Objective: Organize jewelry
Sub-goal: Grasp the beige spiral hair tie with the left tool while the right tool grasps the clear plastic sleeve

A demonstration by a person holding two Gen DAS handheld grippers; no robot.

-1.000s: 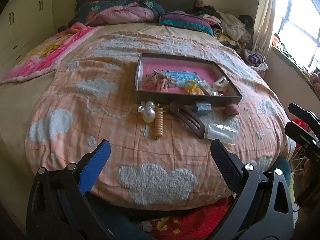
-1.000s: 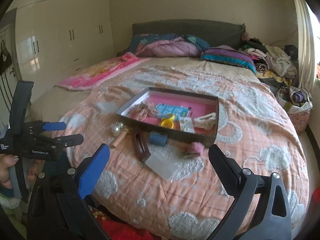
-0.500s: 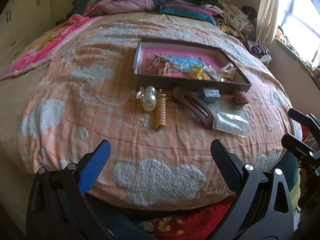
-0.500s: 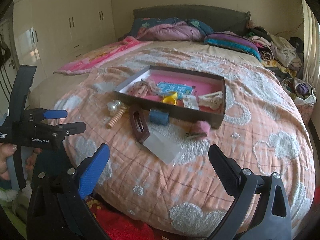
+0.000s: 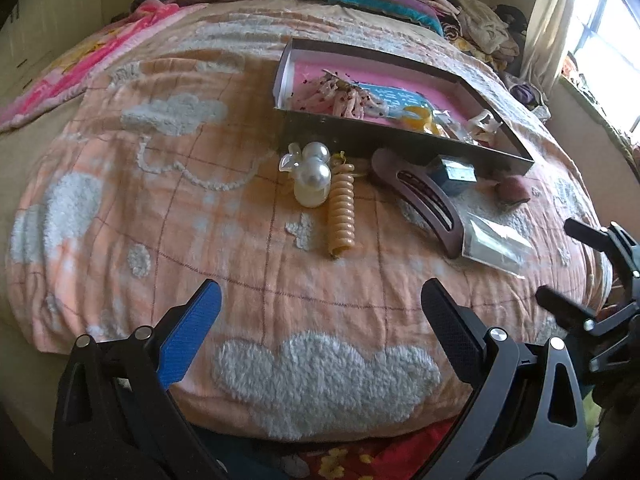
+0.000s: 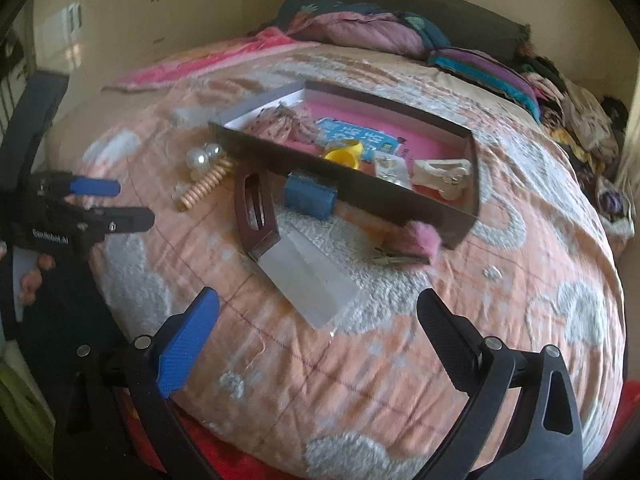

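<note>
Left claw (image 5: 320, 312) wide, empty | right claw (image 6: 318, 316) wide, empty | hair clips beside tray (image 5: 400, 140) on bedspread (image 5: 320, 360)

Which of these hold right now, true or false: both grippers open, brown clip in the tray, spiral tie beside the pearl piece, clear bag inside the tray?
1. Left gripper and right gripper are both open and empty. True.
2. The brown hair clip lies in the tray. False: it lies on the blanket, outside the front wall.
3. The spiral hair tie lies beside the pearl hair clip. True.
4. The clear plastic bag is inside the tray. False: it lies on the blanket.
</note>
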